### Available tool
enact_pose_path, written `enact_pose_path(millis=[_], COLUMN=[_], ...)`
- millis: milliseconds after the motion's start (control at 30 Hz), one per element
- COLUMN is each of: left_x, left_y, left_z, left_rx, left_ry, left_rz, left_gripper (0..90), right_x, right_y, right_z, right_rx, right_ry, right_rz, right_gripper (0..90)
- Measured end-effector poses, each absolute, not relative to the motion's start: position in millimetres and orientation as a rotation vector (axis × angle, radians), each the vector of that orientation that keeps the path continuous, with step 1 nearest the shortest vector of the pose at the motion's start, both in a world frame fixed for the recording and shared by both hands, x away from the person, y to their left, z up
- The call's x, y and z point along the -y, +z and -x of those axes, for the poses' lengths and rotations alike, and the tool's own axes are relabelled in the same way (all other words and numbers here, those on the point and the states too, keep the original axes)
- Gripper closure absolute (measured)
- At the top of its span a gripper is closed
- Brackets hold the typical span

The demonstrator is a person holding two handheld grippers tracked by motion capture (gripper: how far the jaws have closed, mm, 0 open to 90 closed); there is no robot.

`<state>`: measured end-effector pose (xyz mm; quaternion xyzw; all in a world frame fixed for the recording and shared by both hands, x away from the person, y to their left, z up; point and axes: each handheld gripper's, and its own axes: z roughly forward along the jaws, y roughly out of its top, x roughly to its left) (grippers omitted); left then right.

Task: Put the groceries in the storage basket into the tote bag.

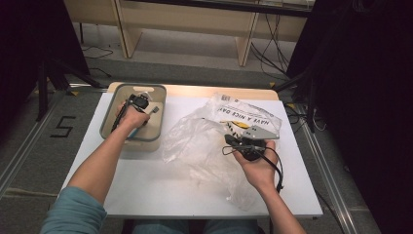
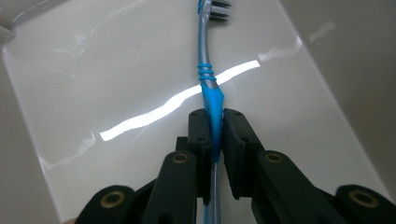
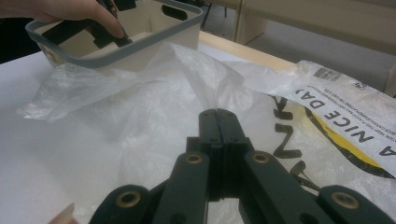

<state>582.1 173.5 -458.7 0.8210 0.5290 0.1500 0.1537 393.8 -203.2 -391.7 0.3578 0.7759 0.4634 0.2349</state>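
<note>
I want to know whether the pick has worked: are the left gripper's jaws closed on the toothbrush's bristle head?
No, the left gripper clamps the toothbrush on its blue handle, with the bristle head well beyond the jaws.

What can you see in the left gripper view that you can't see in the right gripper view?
The left gripper view gives a close look at a blue toothbrush, squeezed between the jaws of the left hand-held gripper above the pale floor of the bin. The right gripper view gives the right hand-held gripper pinching a thin plastic bag on the white table. Both include the bin, seen from outside in the right gripper view.
</note>
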Motion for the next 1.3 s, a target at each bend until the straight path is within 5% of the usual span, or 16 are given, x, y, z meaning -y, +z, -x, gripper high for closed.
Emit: enact_pose_path(millis=[1300], left_x=[-175.8], left_y=[-459.2], left_z=[-586.8], left_rx=[-1.497], left_ry=[0.435], left_rz=[-2.377], left_gripper=[81.3], right_x=[203.4], right_y=[-392.7], right_z=[-393.9], right_rx=[-2.134], right_ry=[1.268], right_rz=[-0.975], right_gripper=[90.0])
